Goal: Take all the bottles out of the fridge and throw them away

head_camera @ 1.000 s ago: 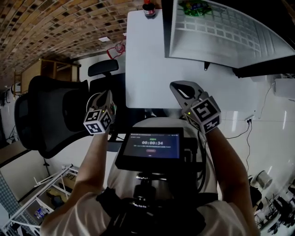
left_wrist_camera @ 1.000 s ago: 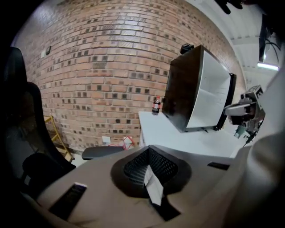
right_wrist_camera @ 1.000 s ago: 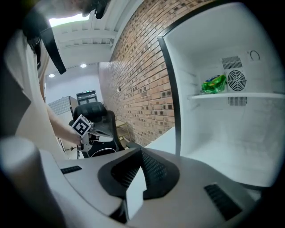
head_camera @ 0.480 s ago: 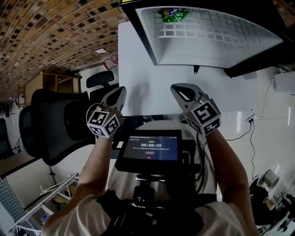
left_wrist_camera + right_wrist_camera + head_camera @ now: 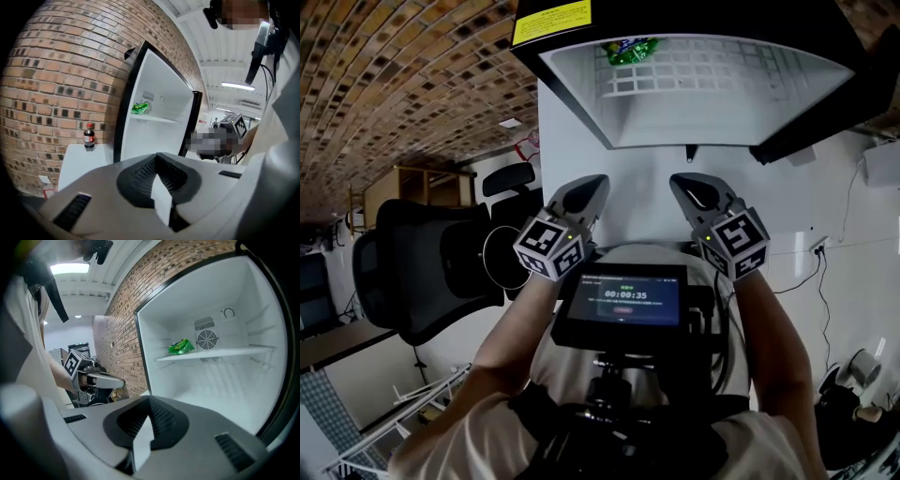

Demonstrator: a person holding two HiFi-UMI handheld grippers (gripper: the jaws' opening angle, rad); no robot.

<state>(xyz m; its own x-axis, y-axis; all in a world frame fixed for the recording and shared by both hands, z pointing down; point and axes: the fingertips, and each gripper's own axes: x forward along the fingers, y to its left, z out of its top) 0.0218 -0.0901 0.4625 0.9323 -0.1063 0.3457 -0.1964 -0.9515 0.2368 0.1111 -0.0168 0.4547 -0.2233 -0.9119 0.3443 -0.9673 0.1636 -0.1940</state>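
Held left gripper (image 5: 589, 186) and right gripper (image 5: 691, 186) fully closed, empty, before open fridge (image 5: 712, 103) with green packet (image 5: 182, 347) near shelf's (image 5: 225, 353) left end.

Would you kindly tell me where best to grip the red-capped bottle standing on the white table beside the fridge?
I'd grip the bottle around its middle, near the red label, coming level from the open front of the table. It stands upright with the brick wall behind and the fridge on one side.
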